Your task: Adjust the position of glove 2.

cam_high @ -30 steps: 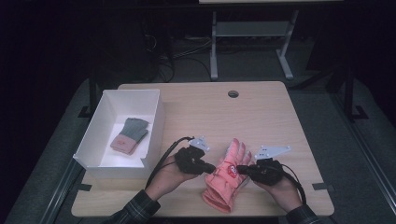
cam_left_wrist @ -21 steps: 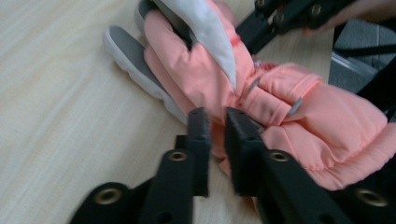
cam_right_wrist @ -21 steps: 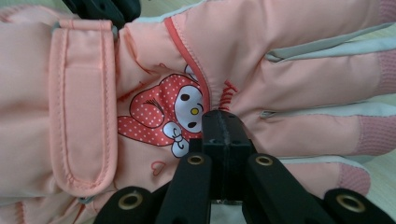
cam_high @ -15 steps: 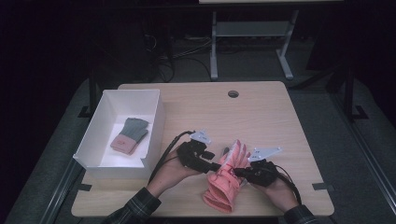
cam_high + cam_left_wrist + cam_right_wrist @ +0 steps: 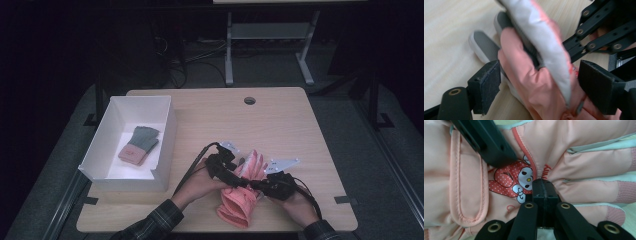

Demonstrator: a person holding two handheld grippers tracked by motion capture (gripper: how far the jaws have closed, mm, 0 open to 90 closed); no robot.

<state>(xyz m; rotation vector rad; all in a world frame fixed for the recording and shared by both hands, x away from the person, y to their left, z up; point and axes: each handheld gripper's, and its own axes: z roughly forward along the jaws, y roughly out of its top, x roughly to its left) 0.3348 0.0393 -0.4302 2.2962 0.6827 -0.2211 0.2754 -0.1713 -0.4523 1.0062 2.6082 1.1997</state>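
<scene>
Two hand-held grippers work one pink glove (image 5: pixel 240 197) lying on the table (image 5: pixel 280 125) near its front edge: the right hand-held gripper (image 5: pixel 543 185) is pinched tight on the fabric beside the cartoon patch (image 5: pixel 515 181), seemingly to pin it. The left hand-held gripper (image 5: pixel 537 85) has just been opening, its pads clear of the folded part between them, likely to re-grip.
</scene>
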